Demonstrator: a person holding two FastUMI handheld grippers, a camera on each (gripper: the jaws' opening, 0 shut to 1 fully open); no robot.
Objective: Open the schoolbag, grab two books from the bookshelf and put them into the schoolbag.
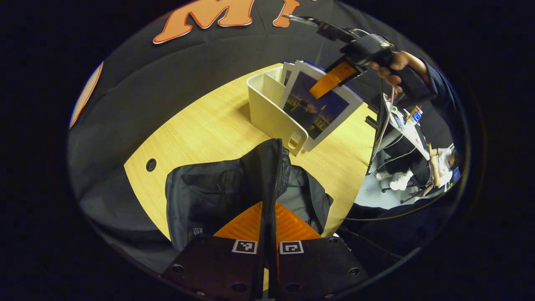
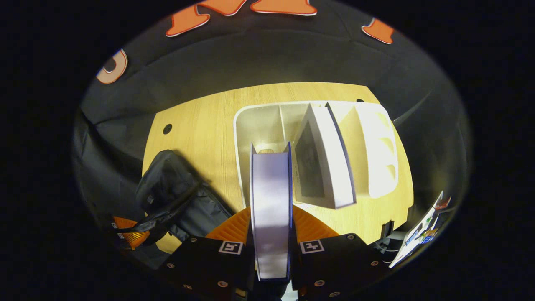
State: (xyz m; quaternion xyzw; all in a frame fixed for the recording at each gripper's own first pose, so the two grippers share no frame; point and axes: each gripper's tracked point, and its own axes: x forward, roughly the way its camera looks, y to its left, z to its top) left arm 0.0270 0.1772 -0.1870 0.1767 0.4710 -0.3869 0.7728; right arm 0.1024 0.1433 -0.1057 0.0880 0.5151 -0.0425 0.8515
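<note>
My right gripper (image 2: 271, 234) clamps a book (image 2: 271, 196) above the rack (image 2: 376, 138), my left gripper (image 1: 267, 225) pinches the bag (image 1: 217, 192) flap at seven o'clock; if it slips, the opening closes.

second book (image 2: 324, 159) crowding bookshelf (image 2: 376, 142) slot, tabletop (image 2: 209, 125) open

Dark sleeve (image 1: 434, 81); square markers, screws on black gripper bodies

No words, brands or numbers can be read. A small white tag on the schoolbag (image 1: 197, 230), just left of the left gripper's jaws, is too tiny to make out. Square black-and-white marker tiles (image 1: 245, 246) sit behind the jaws, patterns only.
</note>
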